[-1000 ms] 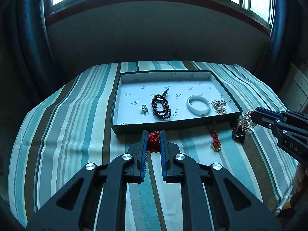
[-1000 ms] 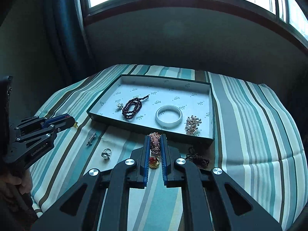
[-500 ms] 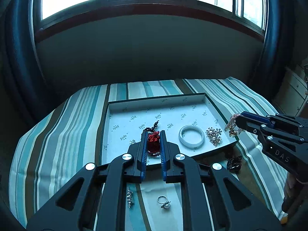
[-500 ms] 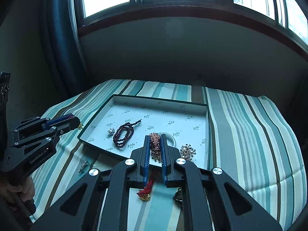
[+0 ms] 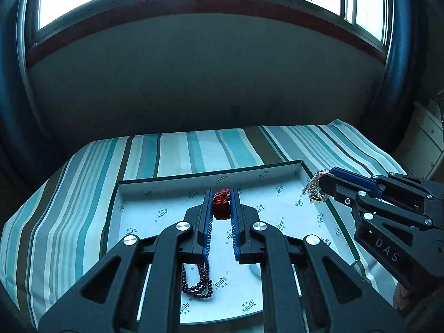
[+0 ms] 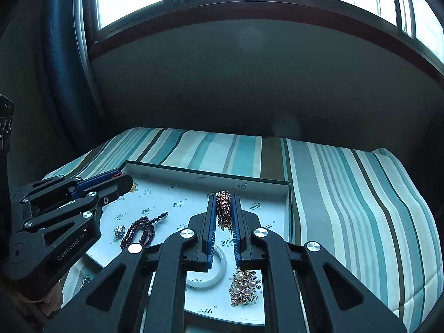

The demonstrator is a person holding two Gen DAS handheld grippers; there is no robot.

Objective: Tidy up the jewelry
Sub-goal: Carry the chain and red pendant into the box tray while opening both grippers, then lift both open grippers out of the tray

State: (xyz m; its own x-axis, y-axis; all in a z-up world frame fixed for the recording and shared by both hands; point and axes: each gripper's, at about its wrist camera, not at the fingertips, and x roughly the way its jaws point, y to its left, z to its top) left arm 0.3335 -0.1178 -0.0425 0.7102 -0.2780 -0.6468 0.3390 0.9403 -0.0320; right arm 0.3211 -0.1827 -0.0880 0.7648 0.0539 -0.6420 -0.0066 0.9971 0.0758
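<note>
My left gripper (image 5: 221, 197) is shut on a red knotted cord ornament (image 5: 221, 208) and holds it above the far part of the white tray (image 5: 211, 175). My right gripper (image 6: 223, 198) is shut on a copper-coloured chain (image 6: 224, 208) above the tray (image 6: 205, 173), near its far right corner. It also shows in the left wrist view (image 5: 323, 179) with the chain (image 5: 313, 187) dangling. In the tray lie a dark bead bracelet (image 6: 141, 229), a white bangle (image 6: 219, 273), a pearl brooch (image 6: 244, 285) and a small silver piece (image 6: 119, 230).
The tray sits on a bed with a striped teal and brown cover (image 6: 347, 194). A dark wall and window stand behind. A small piece (image 6: 84, 280) lies on the cover in front of the tray. A white cabinet (image 5: 421, 141) stands at the right.
Both grippers have risen from the cover in front of the tray and moved forward over it, each carrying its piece. The items left on the cover have dropped out of view.
</note>
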